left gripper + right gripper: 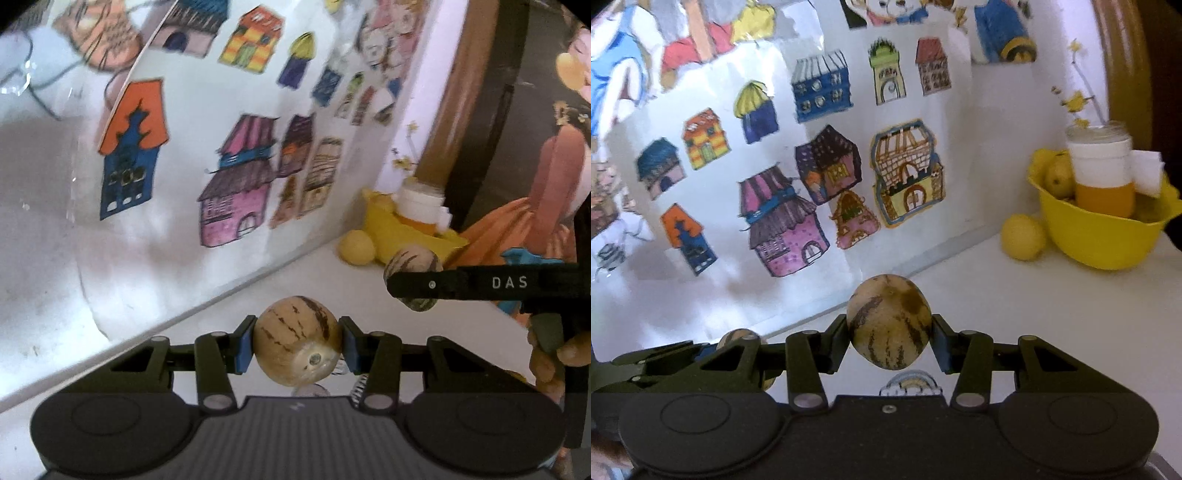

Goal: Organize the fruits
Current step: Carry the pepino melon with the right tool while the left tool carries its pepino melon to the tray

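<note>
Left gripper point(297, 345): both pads pressed on a tan striped fruit point(297, 339), held clear of the white counter point(332, 288). Right gripper point(888, 341): jaws clamped on a second striped fruit point(888, 321), likewise raised. Beyond, near the wall, a yellow bowl point(1100, 236) holds yellow fruit and a white-and-orange jar point(1102, 173). One lemon point(1023, 237) lies just beside the bowl. House drawings point(783, 218) cover the wall.

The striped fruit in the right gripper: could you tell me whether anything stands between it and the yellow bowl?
Nothing visible does. The white tabletop between the striped fruit and the yellow bowl is bare. A loose lemon lies against the bowl's left side, and a jar already fills much of the bowl.
</note>
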The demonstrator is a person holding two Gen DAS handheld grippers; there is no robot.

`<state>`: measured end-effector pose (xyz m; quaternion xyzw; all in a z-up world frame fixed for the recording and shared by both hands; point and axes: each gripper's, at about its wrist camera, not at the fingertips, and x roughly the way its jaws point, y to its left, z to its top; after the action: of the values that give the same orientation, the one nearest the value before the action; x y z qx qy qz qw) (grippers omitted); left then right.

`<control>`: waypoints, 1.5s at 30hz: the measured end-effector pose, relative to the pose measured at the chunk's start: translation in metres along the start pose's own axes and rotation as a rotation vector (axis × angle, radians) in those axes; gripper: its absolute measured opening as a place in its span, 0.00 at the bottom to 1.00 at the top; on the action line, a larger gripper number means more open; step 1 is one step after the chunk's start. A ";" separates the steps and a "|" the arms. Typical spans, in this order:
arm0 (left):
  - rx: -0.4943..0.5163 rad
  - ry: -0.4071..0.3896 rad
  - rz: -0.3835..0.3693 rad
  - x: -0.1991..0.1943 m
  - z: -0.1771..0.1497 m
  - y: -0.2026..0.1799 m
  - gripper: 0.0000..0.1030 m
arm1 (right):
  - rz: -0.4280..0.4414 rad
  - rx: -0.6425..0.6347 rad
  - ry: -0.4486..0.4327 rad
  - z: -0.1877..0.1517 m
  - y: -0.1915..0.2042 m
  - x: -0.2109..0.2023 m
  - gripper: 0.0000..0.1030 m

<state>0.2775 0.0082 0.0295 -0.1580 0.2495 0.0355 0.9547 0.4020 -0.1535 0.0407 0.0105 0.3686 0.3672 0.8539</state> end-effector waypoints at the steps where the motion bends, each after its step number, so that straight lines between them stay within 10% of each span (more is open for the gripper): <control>1: 0.002 -0.003 -0.005 -0.004 0.000 -0.004 0.49 | -0.004 0.001 -0.002 0.000 -0.002 -0.006 0.47; 27: 0.091 0.087 -0.235 -0.070 -0.069 -0.082 0.49 | -0.104 0.107 -0.079 -0.116 0.032 -0.200 0.47; 45: 0.177 0.144 -0.329 -0.076 -0.108 -0.106 0.49 | -0.213 0.201 -0.163 -0.215 0.053 -0.254 0.47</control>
<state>0.1767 -0.1264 0.0074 -0.1142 0.2901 -0.1543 0.9375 0.1156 -0.3305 0.0580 0.0863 0.3320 0.2337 0.9098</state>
